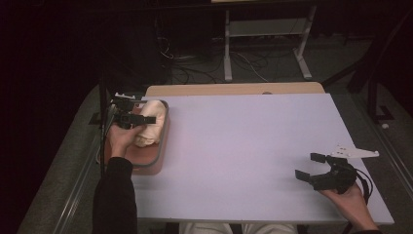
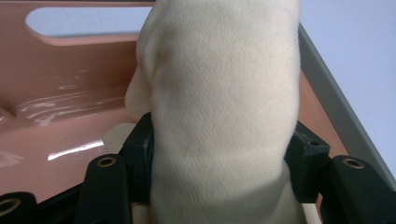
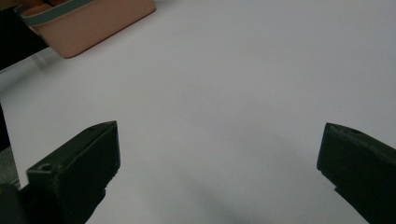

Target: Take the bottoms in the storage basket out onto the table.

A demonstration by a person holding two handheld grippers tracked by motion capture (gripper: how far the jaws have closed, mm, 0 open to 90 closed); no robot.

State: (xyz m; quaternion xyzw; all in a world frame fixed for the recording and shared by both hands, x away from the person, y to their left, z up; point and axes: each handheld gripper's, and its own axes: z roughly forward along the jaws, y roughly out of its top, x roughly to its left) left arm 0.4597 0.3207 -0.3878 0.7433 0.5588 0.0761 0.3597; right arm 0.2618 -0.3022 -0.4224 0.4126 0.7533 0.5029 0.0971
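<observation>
The left gripper [image 1: 146, 119] is reaching into the pink tray [image 1: 163, 141] at the left edge of the white tabletop [image 1: 243, 156], and its jaws are pressing on both sides of a cream cloth [image 2: 219, 107] that is bulging up between them, as the left gripper view is showing from close by. The cloth is lying bunched in the tray's far half. Well apart, near the tabletop's right front corner, the right gripper [image 1: 311, 166] is resting in the person's hand with its jaws standing wide and gripping nothing.
</observation>
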